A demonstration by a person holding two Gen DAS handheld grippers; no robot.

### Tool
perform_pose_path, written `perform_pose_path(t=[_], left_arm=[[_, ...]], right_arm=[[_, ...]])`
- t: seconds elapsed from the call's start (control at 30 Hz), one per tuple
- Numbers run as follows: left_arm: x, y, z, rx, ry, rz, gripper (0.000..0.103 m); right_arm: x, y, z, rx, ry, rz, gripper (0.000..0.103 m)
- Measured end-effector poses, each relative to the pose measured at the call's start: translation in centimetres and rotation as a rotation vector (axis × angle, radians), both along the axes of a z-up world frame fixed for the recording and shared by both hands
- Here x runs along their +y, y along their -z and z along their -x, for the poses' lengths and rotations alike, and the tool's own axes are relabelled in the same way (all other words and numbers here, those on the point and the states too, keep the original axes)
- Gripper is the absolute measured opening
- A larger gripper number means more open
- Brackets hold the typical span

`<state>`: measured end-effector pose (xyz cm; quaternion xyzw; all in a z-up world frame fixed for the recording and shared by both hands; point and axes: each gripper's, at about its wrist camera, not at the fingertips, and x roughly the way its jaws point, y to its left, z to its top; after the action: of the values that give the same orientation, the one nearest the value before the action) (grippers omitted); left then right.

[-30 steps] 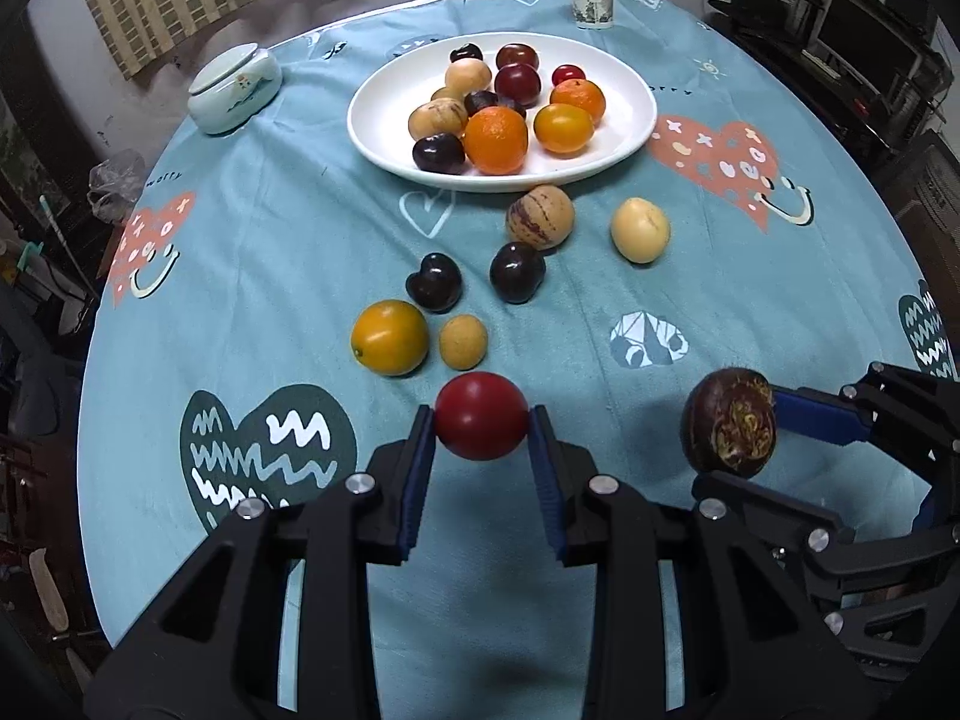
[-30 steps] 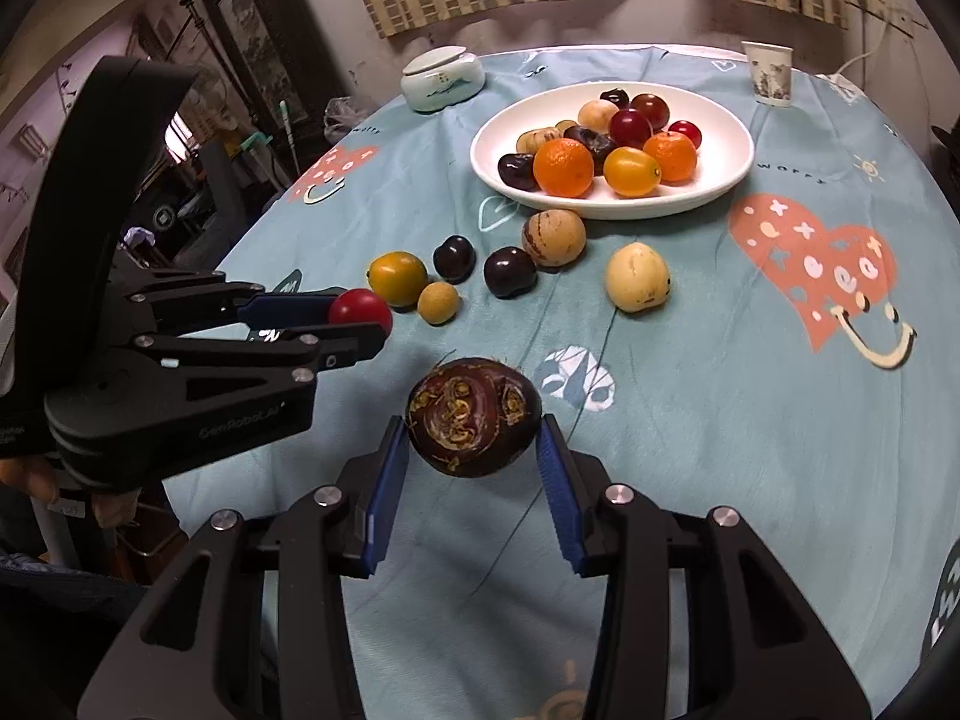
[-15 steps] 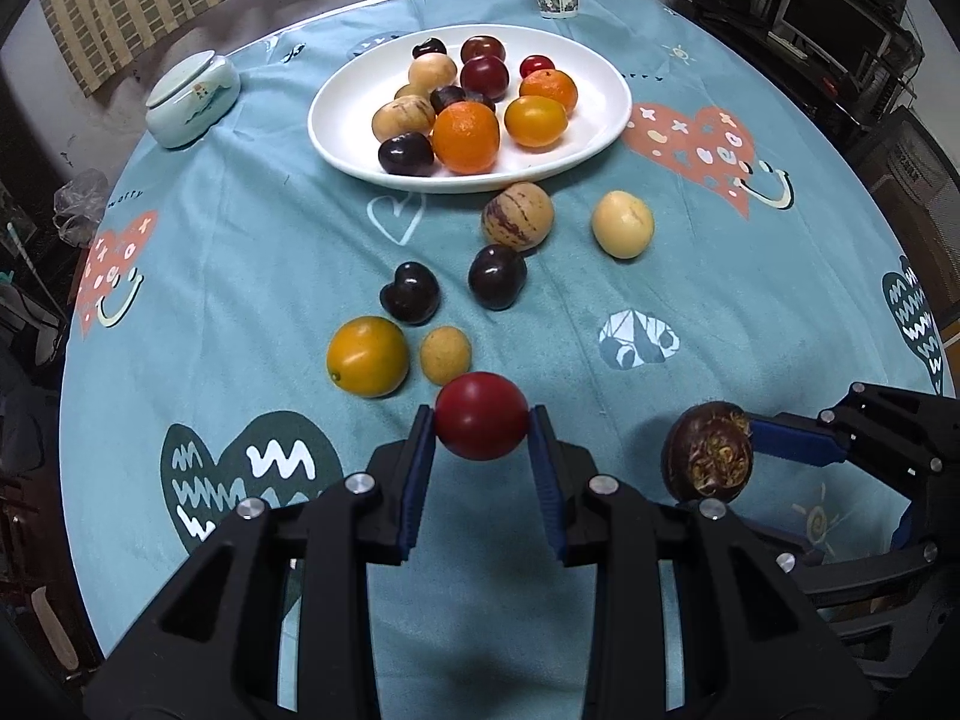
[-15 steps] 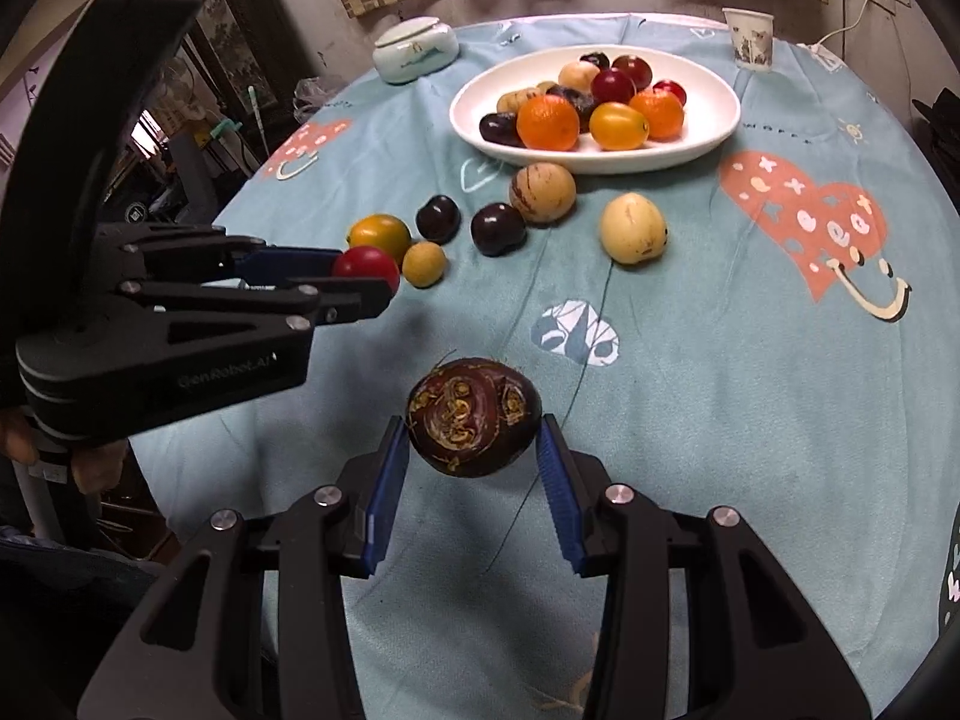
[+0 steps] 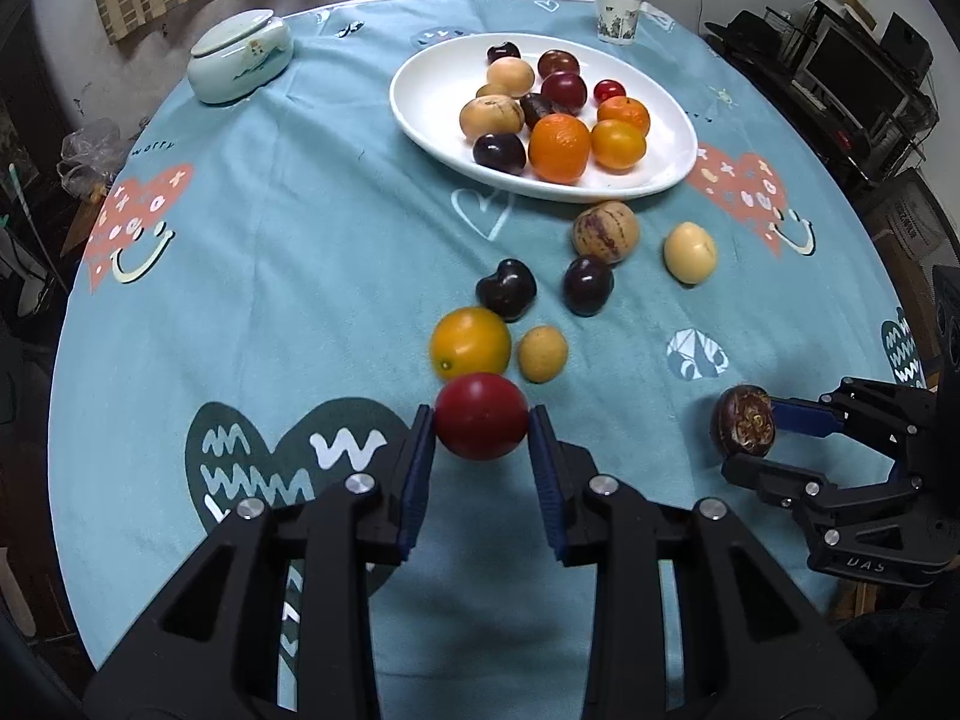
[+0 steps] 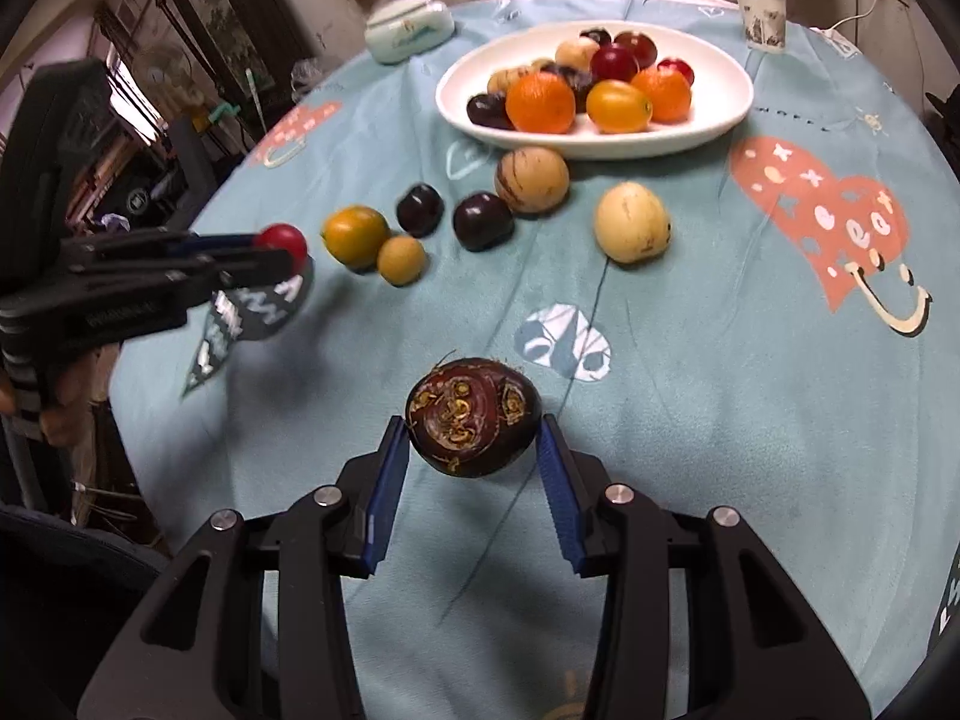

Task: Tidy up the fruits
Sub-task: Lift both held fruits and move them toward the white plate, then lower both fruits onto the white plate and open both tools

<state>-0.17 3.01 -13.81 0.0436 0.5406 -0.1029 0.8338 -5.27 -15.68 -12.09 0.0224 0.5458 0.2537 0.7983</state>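
Your left gripper (image 5: 481, 425) is clamped on a red fruit (image 5: 481, 424), the blue pads pressing its two sides so it hangs clear of the cloth. Your right gripper (image 6: 474, 417) is likewise closed on a dark brown bulb-like fruit (image 6: 473, 416), its rough end turned toward the camera. Both are carried above the near part of the table, probably so they can go over the loose fruit without knocking it. Just past the red fruit lie a yellow-orange fruit (image 5: 470, 342) and a small tan one (image 5: 542, 353), then two dark plums and two pale fruits. Farther off stands the white plate (image 5: 432, 120), already holding a heap, likely the goal for both loads.
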Motion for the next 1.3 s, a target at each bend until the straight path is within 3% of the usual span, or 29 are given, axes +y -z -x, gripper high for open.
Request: perform_pose_path(t=[0.17, 0.37, 0.5, 0.7, 0.93, 0.97, 1.0, 1.03, 1.2, 1.3], left_arm=[[-1.9, -1.3, -4.2, -0.044, 0.031, 0.015, 0.032], [-4.6, -3.5, -12.2, -0.136, 0.042, -0.008, 0.033], [-5.9, -2.9, -16.9, -0.139, 0.031, -0.036, 0.033], [-6.3, -2.1, -20.7, -0.149, 0.023, -0.054, 0.033], [-6.2, -0.4, -23.2, -0.122, 0.017, -0.054, 0.037], [-6.2, -0.3, -23.3, -0.119, 0.019, -0.051, 0.040], [-6.0, -0.2, -23.4, -0.120, 0.017, -0.048, 0.045], [-5.8, -0.2, -23.4, -0.119, 0.012, -0.049, 0.045], [-3.9, -1.3, -22.9, -0.121, -0.027, -0.022, 0.045], [-2.7, -2.6, -21.7, -0.144, -0.047, -0.012, 0.053]], right_arm=[[-0.5, -2.6, -4.5, -0.104, 0.003, 0.004, 0.044], [-1.6, -6.5, -12.7, -0.245, 0.073, 0.002, 0.044], [-1.9, -5.9, -17.3, -0.248, 0.113, 0.017, 0.044], [-1.5, -3.5, -21.9, -0.215, 0.136, 0.035, 0.044], [-1.3, -1.5, -24.6, -0.183, 0.127, 0.050, 0.047], [-1.2, -1.3, -24.8, -0.179, 0.126, 0.070, 0.055], [-1.2, -1.4, -24.9, -0.198, 0.138, 0.095, 0.073], [-1.1, -1.6, -24.9, -0.215, 0.139, 0.099, 0.075], [-1.6, -3.0, -24.2, -0.254, 0.135, 0.084, 0.075], [-2.0, -4.1, -22.8, -0.272, 0.140, 0.089, 0.075]])
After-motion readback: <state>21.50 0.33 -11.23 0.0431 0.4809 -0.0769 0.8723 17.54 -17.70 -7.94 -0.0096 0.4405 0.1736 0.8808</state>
